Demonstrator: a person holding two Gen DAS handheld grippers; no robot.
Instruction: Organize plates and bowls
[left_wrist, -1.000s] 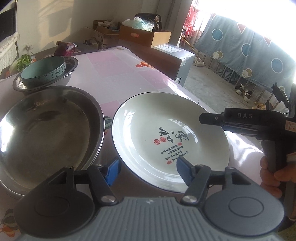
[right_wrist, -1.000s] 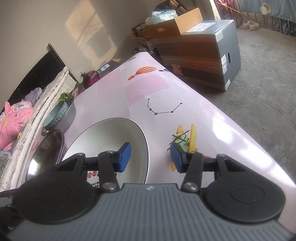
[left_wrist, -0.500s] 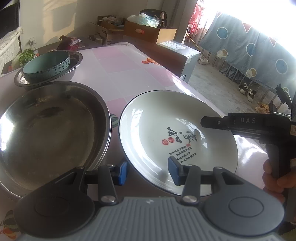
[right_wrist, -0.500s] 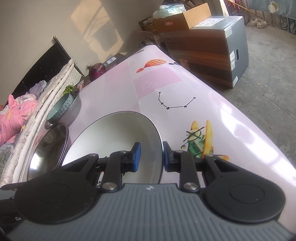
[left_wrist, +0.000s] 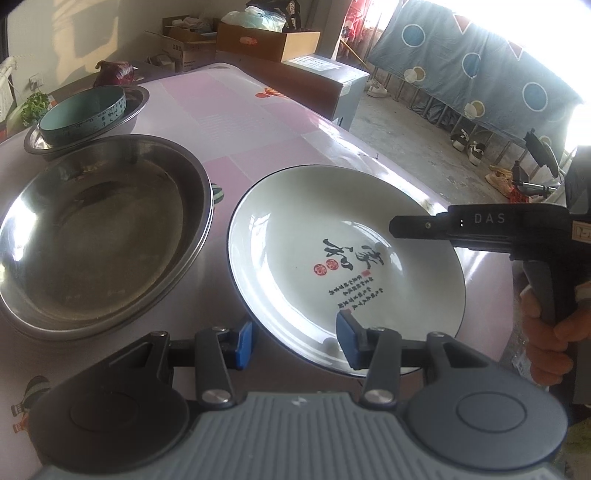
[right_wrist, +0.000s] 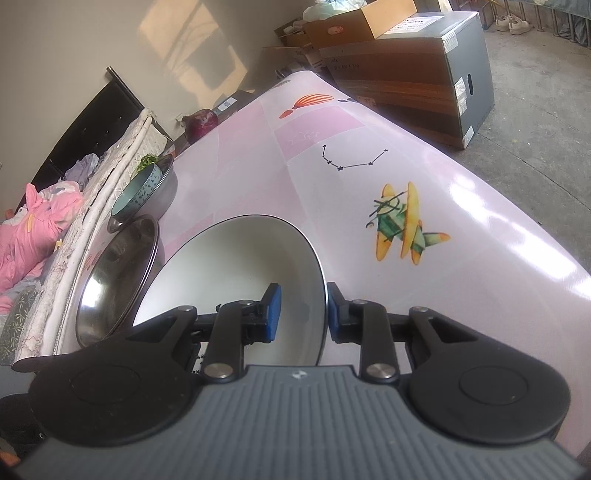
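Right gripper (right_wrist: 301, 314) fingers straddling plate (right_wrist: 236, 273) rim — left gripper (left_wrist: 293, 341) open

My left gripper (left_wrist: 293, 341) has a ribbed grey housing, two round black discs at 5 and 7 o'clock, black linkage arms with silver screws, and blue pads on its fingers (left_wrist: 244, 343). My right gripper (right_wrist: 301, 310) is built the same. From the left wrist view, its black side bar reads "DAS" in pale letters, and bare-skinned fingers of my right hand (left_wrist: 550, 328) wrap its grey handle.
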